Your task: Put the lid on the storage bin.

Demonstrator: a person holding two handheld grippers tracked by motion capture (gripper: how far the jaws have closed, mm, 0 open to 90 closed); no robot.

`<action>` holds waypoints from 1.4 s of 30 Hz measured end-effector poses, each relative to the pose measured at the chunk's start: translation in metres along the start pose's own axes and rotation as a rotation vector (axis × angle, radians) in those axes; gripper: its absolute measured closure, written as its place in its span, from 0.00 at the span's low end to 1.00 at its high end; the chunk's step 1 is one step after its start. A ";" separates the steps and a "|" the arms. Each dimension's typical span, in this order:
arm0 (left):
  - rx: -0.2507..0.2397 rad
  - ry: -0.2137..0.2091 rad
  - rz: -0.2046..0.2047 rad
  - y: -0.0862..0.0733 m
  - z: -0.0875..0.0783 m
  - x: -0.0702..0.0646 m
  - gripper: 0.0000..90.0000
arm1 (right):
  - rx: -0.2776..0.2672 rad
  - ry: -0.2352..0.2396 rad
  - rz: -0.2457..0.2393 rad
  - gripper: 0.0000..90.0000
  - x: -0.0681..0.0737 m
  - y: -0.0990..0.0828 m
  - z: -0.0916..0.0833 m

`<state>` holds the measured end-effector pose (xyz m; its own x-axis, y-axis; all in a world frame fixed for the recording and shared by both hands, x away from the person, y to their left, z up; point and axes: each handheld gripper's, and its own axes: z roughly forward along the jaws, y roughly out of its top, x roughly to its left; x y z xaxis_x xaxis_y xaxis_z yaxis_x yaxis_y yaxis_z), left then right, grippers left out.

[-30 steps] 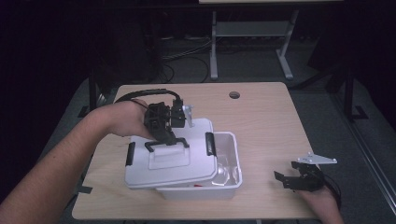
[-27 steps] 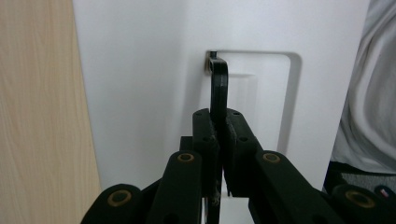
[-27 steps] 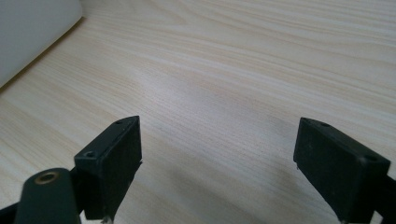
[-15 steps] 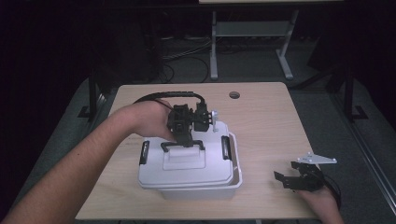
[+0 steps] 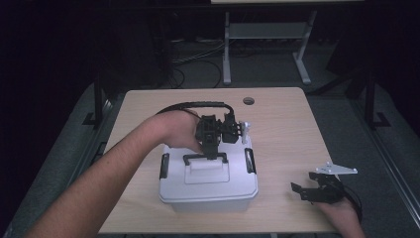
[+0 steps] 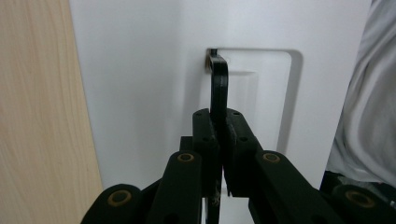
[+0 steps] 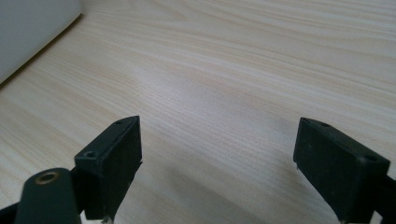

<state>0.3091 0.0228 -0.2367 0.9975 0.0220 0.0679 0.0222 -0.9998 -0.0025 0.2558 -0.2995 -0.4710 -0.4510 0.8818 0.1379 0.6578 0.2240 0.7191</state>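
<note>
Shifted rightward, lid (image 5: pixel 208 173) now apparently seated squarely on bin (image 5: pixel 208 201); left gripper (image 5: pixel 212 151) clenched on black handle (image 6: pixel 218 84); right gripper (image 5: pixel 317 191) released, unmoved.

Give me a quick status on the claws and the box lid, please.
Left claw shut on lid handle; lid on box. Right claw open, idle on table.

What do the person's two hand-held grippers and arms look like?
Both are black. The left hand-held gripper has linkage arms with brass-coloured pivot rings, flat rectangular pads, a white piece at its side, and a thick black cable looping behind. The right hand-held gripper carries a grey three-cornered plate on top. The forearms are bare, without sleeves.
</note>
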 end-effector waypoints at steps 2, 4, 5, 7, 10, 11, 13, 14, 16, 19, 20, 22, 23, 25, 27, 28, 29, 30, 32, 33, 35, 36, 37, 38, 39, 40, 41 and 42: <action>0.011 0.007 0.000 0.003 0.003 0.000 0.94 | 0.001 0.001 0.000 0.16 0.000 0.000 0.000; 0.017 0.008 0.004 0.006 0.005 0.001 0.94 | 0.004 0.002 -0.003 0.17 0.001 0.000 0.000; 0.016 0.011 -0.001 0.007 0.006 0.001 0.94 | 0.005 0.003 -0.004 0.17 0.001 0.000 0.001; 0.022 0.009 -0.002 0.008 0.008 0.002 0.94 | 0.007 0.005 -0.007 0.16 0.001 0.000 0.001; 0.013 -0.003 -0.003 0.011 0.010 0.002 0.94 | 0.008 0.006 -0.006 0.17 0.001 0.000 0.001; 0.018 0.000 0.002 0.012 0.010 0.002 0.94 | 0.008 0.006 -0.006 0.17 0.001 0.000 0.001; 0.016 -0.001 -0.001 0.013 0.012 0.002 0.94 | 0.008 0.008 -0.004 0.17 0.000 0.000 0.001; 0.017 -0.002 0.002 0.014 0.013 0.001 0.94 | 0.009 0.009 -0.005 0.17 0.001 0.000 0.001; 0.017 0.001 0.009 0.015 0.014 0.001 0.94 | 0.012 0.008 -0.004 0.17 0.001 0.000 0.001; 0.035 0.010 0.013 0.015 0.018 0.000 0.94 | 0.012 0.009 -0.006 0.17 0.001 0.000 0.001; 0.038 0.011 0.015 0.015 0.018 0.001 0.94 | 0.013 0.009 -0.004 0.17 0.001 -0.001 0.001; 0.030 0.017 0.013 0.014 0.019 0.001 0.93 | 0.013 0.008 -0.005 0.17 0.001 -0.001 0.001; 0.029 0.017 0.019 0.013 0.019 0.001 0.93 | 0.012 0.007 -0.006 0.17 0.001 -0.001 0.001; 0.027 0.015 0.016 0.012 0.020 0.002 0.93 | 0.011 0.007 -0.008 0.17 0.001 -0.001 0.001; 0.039 0.007 0.020 0.010 0.023 0.002 0.93 | 0.014 0.007 -0.009 0.17 0.001 -0.001 0.001; 0.026 0.009 0.017 0.008 0.024 0.002 0.93 | 0.015 0.008 -0.009 0.17 0.001 -0.002 0.002; 0.019 0.007 0.013 0.007 0.023 0.002 0.93 | 0.016 0.008 -0.008 0.17 0.001 -0.002 0.002; 0.015 0.007 0.014 0.006 0.023 0.003 0.93 | 0.016 0.009 -0.008 0.17 0.001 -0.002 0.002; 0.012 0.003 0.013 0.006 0.023 0.004 0.93 | 0.017 0.009 -0.005 0.17 0.001 -0.002 0.002; 0.009 0.004 0.016 0.006 0.023 0.003 0.93 | 0.018 0.009 -0.005 0.17 0.001 -0.002 0.002; 0.006 -0.001 0.019 0.006 0.024 0.003 0.93 | 0.018 0.010 -0.006 0.17 0.002 -0.002 0.002; 0.005 -0.002 0.021 0.006 0.024 0.003 0.93 | 0.019 0.009 -0.005 0.17 0.002 -0.002 0.002; 0.004 -0.004 0.020 0.006 0.024 0.004 0.93 | 0.018 0.010 -0.005 0.17 0.002 -0.002 0.002; 0.004 -0.006 0.018 0.006 0.024 0.004 0.93 | 0.018 0.010 -0.005 0.17 0.002 -0.002 0.002; 0.005 -0.006 0.020 0.007 0.023 0.004 0.93 | 0.018 0.010 -0.004 0.17 0.002 -0.002 0.002; 0.005 -0.010 0.020 0.007 0.023 0.005 0.93 | 0.020 0.008 -0.005 0.17 0.002 -0.002 0.003; 0.007 -0.013 0.018 0.007 0.023 0.005 0.93 | 0.022 0.009 -0.003 0.17 0.002 -0.002 0.003; 0.010 -0.013 0.021 0.007 0.023 0.005 0.93 | 0.023 0.009 -0.003 0.17 0.002 -0.002 0.003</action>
<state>0.3160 0.0159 -0.2595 0.9985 0.0009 0.0549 0.0016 -0.9999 -0.0136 0.2553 -0.2971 -0.4741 -0.4581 0.8775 0.1421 0.6703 0.2360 0.7035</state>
